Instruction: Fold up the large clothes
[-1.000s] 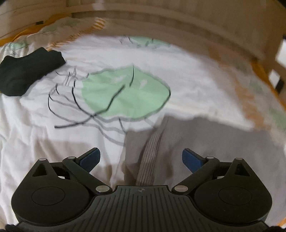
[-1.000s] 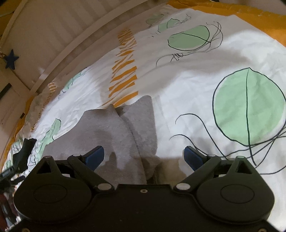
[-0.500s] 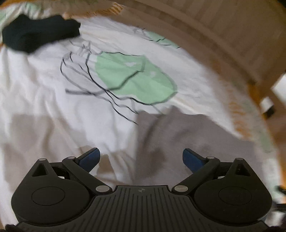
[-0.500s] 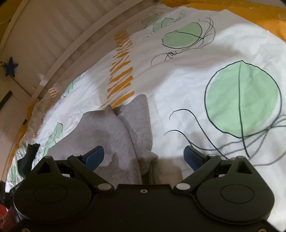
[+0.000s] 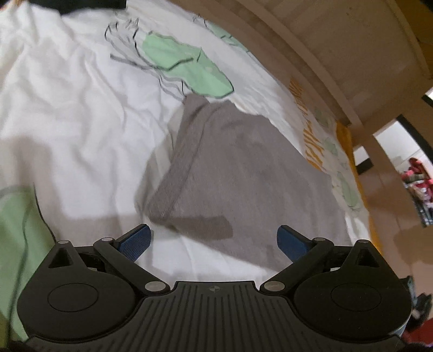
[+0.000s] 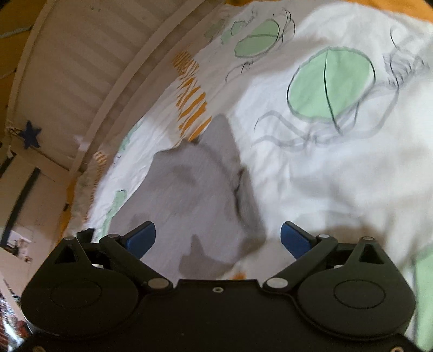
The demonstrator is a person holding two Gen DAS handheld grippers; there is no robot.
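A grey knit garment (image 5: pixel 238 168) lies folded flat on the white printed bedsheet (image 5: pixel 67 108), with a ribbed band along its left edge. My left gripper (image 5: pixel 213 239) is open and empty, hovering above the garment's near edge. The same grey garment (image 6: pixel 200 189) shows in the right wrist view, blurred by motion. My right gripper (image 6: pixel 217 237) is open and empty, above the garment's near corner.
A dark garment (image 5: pixel 89 5) lies at the sheet's far edge. A pale wooden bed rail (image 5: pixel 311 54) borders the bed; it also shows in the right wrist view (image 6: pixel 89 73). A blue star (image 6: pixel 32 134) hangs beside the rail. The bed edge drops off at right (image 5: pixel 362 205).
Both grippers have pulled back and risen from the grey garment, staying open. The left view has swung right, so the garment now sits centred and the dark garment slid off the top.
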